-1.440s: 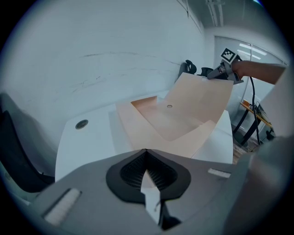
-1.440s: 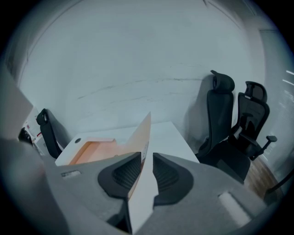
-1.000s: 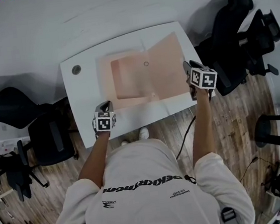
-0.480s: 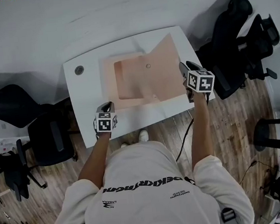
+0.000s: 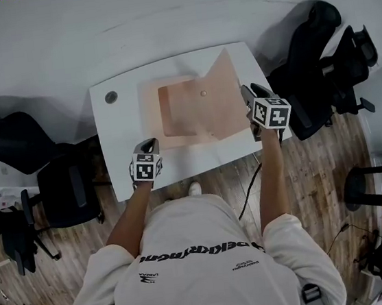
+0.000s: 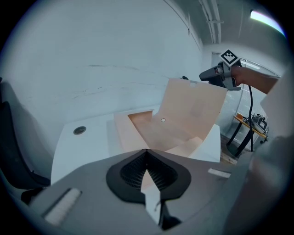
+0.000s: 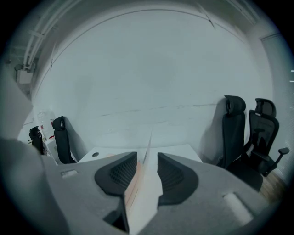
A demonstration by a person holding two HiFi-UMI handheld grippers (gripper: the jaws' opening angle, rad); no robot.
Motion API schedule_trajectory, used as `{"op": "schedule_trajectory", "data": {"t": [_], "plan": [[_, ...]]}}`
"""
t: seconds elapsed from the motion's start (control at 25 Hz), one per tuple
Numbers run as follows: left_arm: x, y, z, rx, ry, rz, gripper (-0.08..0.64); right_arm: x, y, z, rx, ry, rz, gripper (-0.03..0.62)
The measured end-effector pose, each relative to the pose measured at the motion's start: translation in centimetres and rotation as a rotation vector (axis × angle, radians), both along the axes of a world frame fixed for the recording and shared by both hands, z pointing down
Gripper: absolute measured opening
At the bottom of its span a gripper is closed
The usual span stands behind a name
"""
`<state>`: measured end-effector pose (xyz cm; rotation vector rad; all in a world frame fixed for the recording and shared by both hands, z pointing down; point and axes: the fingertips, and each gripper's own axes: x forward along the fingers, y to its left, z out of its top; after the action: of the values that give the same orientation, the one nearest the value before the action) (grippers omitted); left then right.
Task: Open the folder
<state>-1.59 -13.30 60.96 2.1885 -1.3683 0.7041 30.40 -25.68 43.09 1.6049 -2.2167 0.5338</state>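
A peach folder (image 5: pixel 179 108) lies on the white table (image 5: pixel 125 167). Its cover (image 5: pixel 222 99) stands lifted off the right half, and my right gripper (image 5: pixel 249 110) is shut on that cover's right edge. In the right gripper view the sheet (image 7: pixel 143 183) runs edge-on between the jaws of the right gripper (image 7: pixel 147 158). The left gripper view shows the raised cover (image 6: pixel 193 112) with the right gripper (image 6: pixel 212 75) at its top corner. My left gripper (image 5: pixel 147 145) sits at the folder's near-left corner. Its tips (image 6: pixel 147 150) are closed, with a sliver of folder sheet between the jaws.
A round grommet (image 5: pixel 111 97) is set in the table's far-left corner. Black office chairs stand to the right (image 5: pixel 306 51) and left (image 5: pixel 10 139) of the table. A cable (image 5: pixel 250 186) hangs off the near edge. A white wall is beyond the table.
The right gripper has moved up and leftwards with the cover, which now stands steeper over the folder. The left gripper has stayed at the near-left corner, a little higher.
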Motion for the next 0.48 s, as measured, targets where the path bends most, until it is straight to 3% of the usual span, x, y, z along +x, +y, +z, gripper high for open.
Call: {"op": "schedule_trajectory", "data": {"t": [0.48], "plan": [[0.8, -0.4, -5.4, 0.099, 0.081, -0.023, -0.006, -2.9, 2.4, -5.0, 0.144, -0.08, -0.006, 0.097]]}}
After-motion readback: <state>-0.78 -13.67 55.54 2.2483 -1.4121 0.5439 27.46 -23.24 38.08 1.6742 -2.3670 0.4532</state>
